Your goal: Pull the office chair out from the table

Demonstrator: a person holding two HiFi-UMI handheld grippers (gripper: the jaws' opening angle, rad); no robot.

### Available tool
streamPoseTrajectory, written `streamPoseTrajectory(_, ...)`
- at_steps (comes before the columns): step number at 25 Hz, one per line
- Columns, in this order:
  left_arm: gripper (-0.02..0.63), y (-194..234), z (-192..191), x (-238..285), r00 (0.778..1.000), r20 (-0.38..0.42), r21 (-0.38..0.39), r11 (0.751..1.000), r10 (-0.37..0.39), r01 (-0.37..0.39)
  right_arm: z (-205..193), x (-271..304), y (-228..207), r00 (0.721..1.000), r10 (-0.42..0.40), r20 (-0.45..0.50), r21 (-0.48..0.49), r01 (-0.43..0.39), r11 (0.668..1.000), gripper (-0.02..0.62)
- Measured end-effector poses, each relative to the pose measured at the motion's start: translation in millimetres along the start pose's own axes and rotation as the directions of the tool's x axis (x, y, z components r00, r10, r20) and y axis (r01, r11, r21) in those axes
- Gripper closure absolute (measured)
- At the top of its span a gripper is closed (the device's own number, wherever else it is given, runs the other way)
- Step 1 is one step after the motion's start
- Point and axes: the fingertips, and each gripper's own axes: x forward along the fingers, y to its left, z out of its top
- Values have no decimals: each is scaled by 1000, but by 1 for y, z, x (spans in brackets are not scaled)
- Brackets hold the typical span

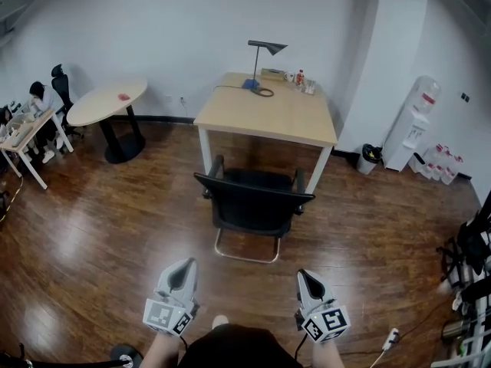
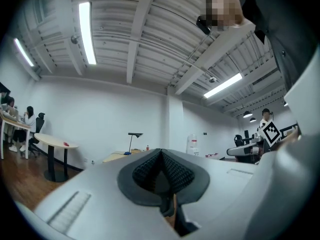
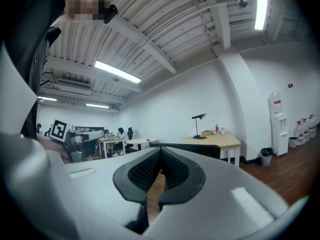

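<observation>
A black office chair with a chrome sled base stands tucked at the near side of a light wooden table, its backrest towards me. My left gripper and right gripper hang low in the head view, well short of the chair, both shut with nothing between the pads. In the right gripper view the chair's back shows as a dark bar before the table. The left gripper view shows the table far off, and its own jaws pressed together.
A desk lamp and small bottles stand on the table's far side. A round table and a desk with a seated person are at the left. A water dispenser, bin and bottles are at the right, cables lower right.
</observation>
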Motion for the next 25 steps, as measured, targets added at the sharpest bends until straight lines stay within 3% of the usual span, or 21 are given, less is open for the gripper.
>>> streamPoseTrajectory(9, 603, 10, -2, -6, 1000, -12, -4, 1000, 27, -27, -1, -10, -7, 1000, -7, -15, -10, 7, 1000, 583)
streamPoseTrajectory(18, 603, 12, -7, -10, 999, -43, 5, 1000, 6, -5, 5, -14, -4, 1000, -27, 7, -28, 27, 999, 584)
streamPoseTrajectory(25, 603, 11, 3, 1, 1000, -20, 9, 1000, -3, 4, 15, -19, -16, 998, -50, 34, -30, 51, 998, 583)
